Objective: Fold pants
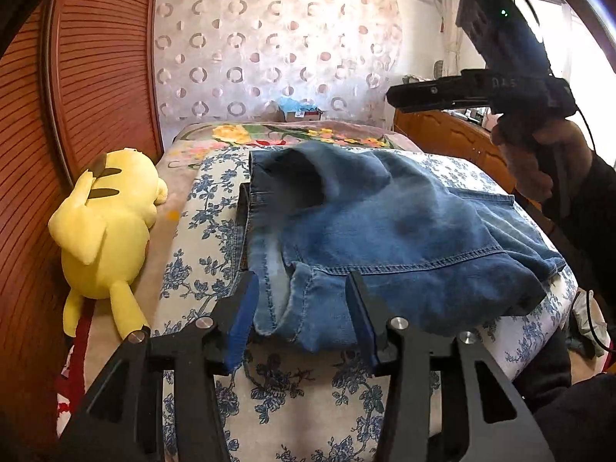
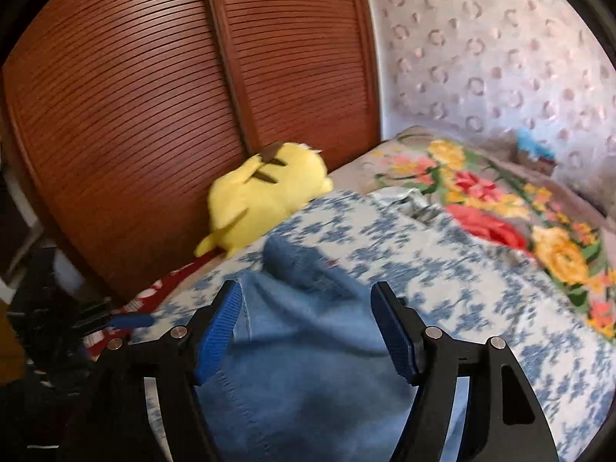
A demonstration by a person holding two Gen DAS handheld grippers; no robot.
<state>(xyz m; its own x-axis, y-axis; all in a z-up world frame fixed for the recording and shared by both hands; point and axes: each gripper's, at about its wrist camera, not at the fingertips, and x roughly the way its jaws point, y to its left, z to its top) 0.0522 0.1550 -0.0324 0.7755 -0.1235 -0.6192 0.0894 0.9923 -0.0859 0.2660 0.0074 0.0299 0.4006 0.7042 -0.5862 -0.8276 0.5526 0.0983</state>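
Jeans (image 1: 385, 231) were seen partly folded on the blue-flowered quilt (image 1: 300, 396) at the centre of the frame. Left tool (image 1: 304, 308) was held apart over the lower hem. Right tool (image 2: 306, 331) was spread wide above denim, gripping nothing. Yellow plush toy (image 1: 104, 227) lay at the left

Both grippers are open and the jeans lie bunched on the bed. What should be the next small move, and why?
Probably lower the left gripper and close it on the near hem of the jeans. Its jaws stand open around that edge, holding nothing, and the right gripper is open too, above the denim.
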